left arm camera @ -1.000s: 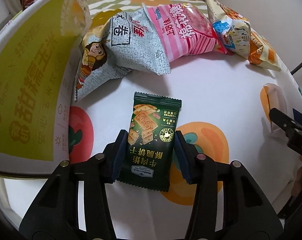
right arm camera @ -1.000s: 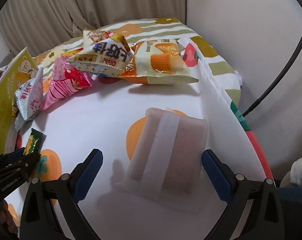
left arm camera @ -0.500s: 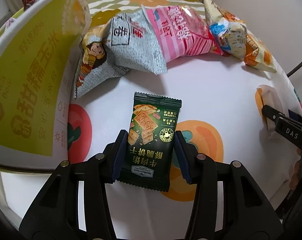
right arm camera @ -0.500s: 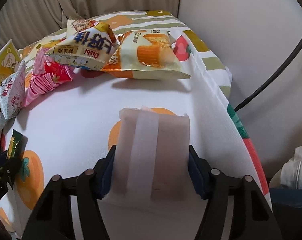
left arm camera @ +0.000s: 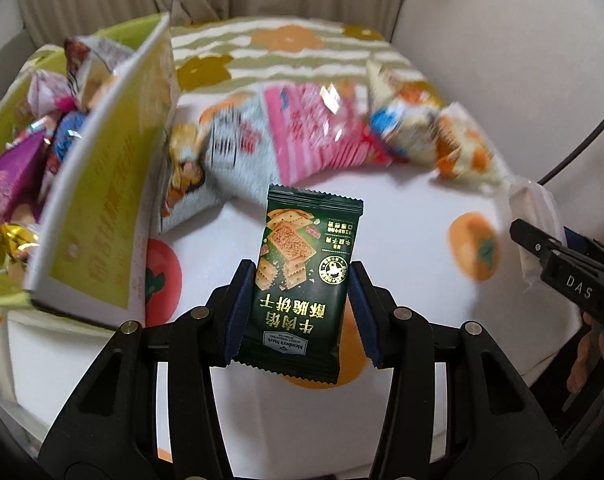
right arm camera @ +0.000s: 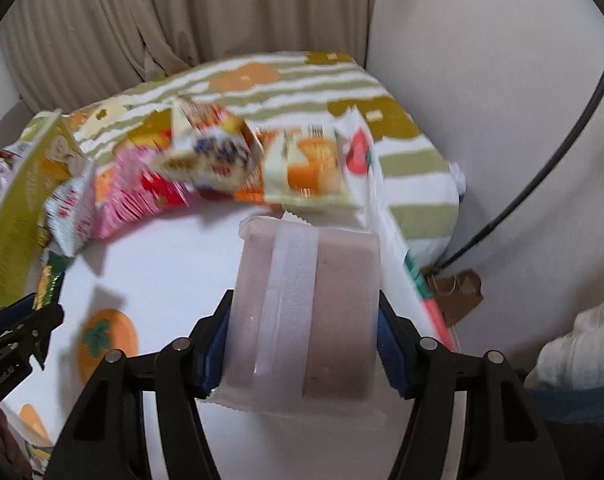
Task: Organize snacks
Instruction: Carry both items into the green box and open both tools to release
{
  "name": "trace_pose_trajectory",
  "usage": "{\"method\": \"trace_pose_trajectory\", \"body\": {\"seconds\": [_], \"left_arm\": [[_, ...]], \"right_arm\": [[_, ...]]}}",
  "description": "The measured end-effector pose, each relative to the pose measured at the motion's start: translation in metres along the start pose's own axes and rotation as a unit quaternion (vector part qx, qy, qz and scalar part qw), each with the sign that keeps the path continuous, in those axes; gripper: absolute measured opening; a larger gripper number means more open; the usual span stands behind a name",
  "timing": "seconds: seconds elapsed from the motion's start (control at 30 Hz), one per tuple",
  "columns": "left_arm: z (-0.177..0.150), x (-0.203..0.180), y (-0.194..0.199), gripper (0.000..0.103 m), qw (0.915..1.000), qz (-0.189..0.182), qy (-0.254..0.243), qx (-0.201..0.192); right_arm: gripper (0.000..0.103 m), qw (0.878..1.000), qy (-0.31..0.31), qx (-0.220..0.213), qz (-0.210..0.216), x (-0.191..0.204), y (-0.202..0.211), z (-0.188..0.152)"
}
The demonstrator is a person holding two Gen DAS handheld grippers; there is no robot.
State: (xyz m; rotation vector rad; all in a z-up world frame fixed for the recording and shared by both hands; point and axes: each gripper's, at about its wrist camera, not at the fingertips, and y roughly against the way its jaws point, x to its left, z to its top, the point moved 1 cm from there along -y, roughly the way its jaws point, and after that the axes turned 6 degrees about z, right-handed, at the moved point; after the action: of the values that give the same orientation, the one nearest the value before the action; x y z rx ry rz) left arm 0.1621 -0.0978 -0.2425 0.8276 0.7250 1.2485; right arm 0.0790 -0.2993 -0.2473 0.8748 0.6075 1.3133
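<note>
My left gripper [left arm camera: 300, 312] is shut on a dark green cracker packet [left arm camera: 304, 280] and holds it lifted above the table. My right gripper [right arm camera: 304, 344] is shut on a frosted white packet [right arm camera: 302, 312] with a pale strip down its middle, also lifted off the table. The right gripper and its white packet [left arm camera: 532, 216] show at the right edge of the left wrist view. The left gripper [right arm camera: 18, 332] shows at the left edge of the right wrist view. A yellow-green box [left arm camera: 98, 216] with several snacks inside stands to the left.
Several snack bags lie along the back of the table: a grey bag [left arm camera: 206, 168], a pink bag [left arm camera: 318, 132], a white-blue bag [right arm camera: 210, 152] and an orange-white bag [right arm camera: 306, 168]. The fruit-print tablecloth [left arm camera: 422, 216] covers the table. A wall and a black cable [right arm camera: 542, 176] are to the right.
Both grippers have lifted their packets off the table. The right gripper closed on the white packet a second ago. The box's inside has come into the left view.
</note>
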Motion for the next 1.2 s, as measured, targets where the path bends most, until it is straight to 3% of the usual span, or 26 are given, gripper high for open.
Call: {"method": "trace_pose_trajectory", "body": {"seconds": [0.27,0.57,0.9,1.2], "left_arm": [[0.039,0.006,0.071,0.043,0.9961,-0.001,0.044,-0.077],[0.071,0.075,0.135,0.043,0.987,0.02,0.086,-0.134],[0.079,0.2,0.146,0.043,0.9843,0.06,0.11,-0.125],[0.069,0.289,0.099,0.043,0.9865,0.079,0.123,-0.074]], "right_arm": [[0.059,0.995,0.061,-0.05,0.061,0.024,0.046,0.032],[0.059,0.981,0.112,-0.079,0.139,0.105,0.077,0.058],[0.059,0.971,0.117,-0.071,0.195,0.211,0.077,0.085],[0.059,0.966,0.136,-0.043,0.217,0.295,0.05,0.092]]}}
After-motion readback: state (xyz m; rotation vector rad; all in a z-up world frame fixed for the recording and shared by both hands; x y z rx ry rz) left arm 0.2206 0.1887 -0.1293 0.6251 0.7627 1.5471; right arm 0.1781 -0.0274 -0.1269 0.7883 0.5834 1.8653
